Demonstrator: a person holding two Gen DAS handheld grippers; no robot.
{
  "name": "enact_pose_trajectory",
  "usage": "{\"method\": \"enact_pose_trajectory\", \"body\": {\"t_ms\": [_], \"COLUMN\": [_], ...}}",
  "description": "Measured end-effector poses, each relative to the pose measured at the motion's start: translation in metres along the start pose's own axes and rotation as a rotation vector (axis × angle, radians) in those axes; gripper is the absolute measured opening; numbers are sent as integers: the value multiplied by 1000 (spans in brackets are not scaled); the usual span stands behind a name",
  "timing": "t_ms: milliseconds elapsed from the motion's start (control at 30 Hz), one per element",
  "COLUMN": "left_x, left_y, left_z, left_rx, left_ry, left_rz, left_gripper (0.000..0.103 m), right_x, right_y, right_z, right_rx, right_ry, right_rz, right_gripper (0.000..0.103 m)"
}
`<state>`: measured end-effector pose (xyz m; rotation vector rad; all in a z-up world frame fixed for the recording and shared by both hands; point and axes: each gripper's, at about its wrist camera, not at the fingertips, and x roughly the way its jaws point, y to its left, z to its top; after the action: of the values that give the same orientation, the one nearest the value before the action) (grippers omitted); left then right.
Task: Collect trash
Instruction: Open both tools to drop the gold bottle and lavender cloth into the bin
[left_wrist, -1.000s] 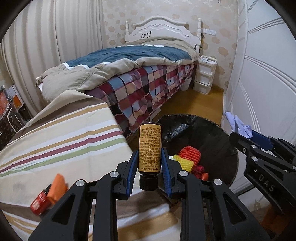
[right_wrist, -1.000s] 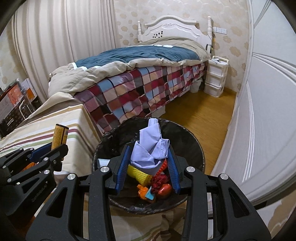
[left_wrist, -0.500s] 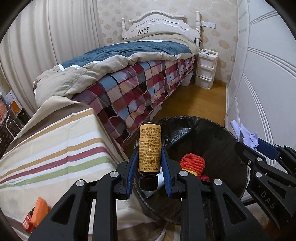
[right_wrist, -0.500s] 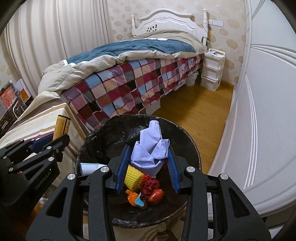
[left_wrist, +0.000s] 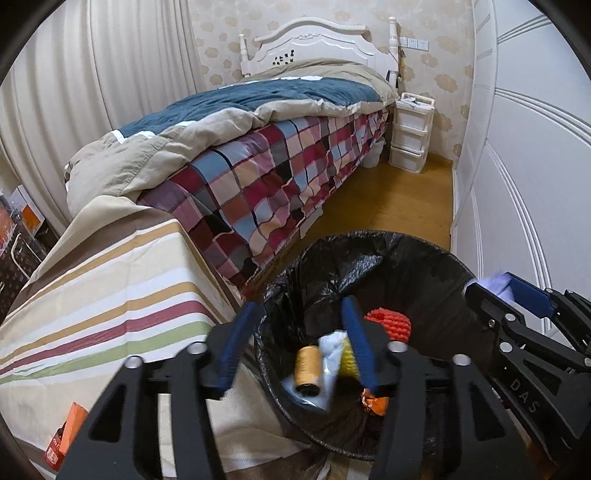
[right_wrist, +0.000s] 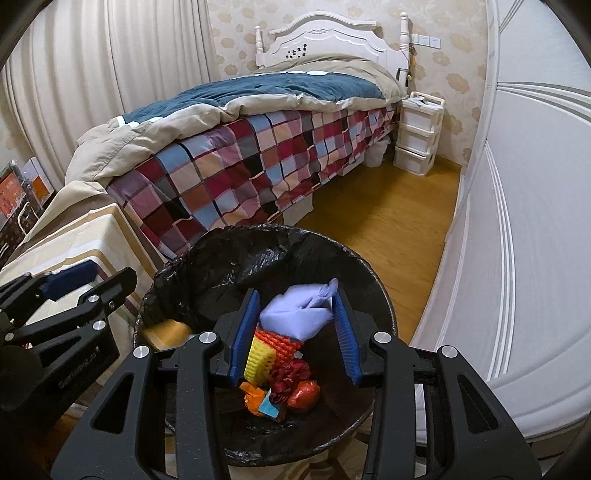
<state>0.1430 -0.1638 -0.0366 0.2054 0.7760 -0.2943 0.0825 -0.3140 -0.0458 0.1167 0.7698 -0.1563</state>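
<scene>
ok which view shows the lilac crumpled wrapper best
The right wrist view: the lilac wrapper sits centred between the right gripper pads, over the bin. The left wrist view catches only a pale sliver of it behind that gripper's finger.

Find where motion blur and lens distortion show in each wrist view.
Left wrist view: the brown bottle dropping into the bin is smeared; wardrobe lines bow. Right wrist view: the lilac cloth looks soft; dark corners frame the picture.
</scene>
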Motion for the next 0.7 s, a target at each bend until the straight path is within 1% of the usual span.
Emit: {"method": "enact_pose_trajectory", "body": {"t_ms": [67, 167, 267, 367, 400, 467, 700], "left_x": [-2, -5, -8, -13, -14, -19, -35], "left_y": [0, 3, 7, 10, 11, 14, 24], "left_z": [0, 0, -1, -3, -3, -5, -11], "left_rx": [2, -7, -18, -29, -32, -36, -46], "left_ry": [-7, -22, -24, -32, -35, -42, -64], "left_rz": [2, 9, 16, 28, 32, 42, 63], "left_gripper": [68, 74, 76, 78, 78, 80, 82], "right_x": [0, -2, -6, -10, -12, -14, -27], "right_y": [-1, -4, -6, -5, -5, -4, -1], "right_z": [0, 0, -1, -2, -2, -3, -6], "right_rx": [3, 13, 22, 24, 26, 28, 39], "right_ry": [-3, -7, -9, -15, -17, -23, -34], "right_rz": [-5, -16, -25, -34, -37, -43, -62], "right_gripper": [49, 51, 57, 59, 63, 68, 78]}}
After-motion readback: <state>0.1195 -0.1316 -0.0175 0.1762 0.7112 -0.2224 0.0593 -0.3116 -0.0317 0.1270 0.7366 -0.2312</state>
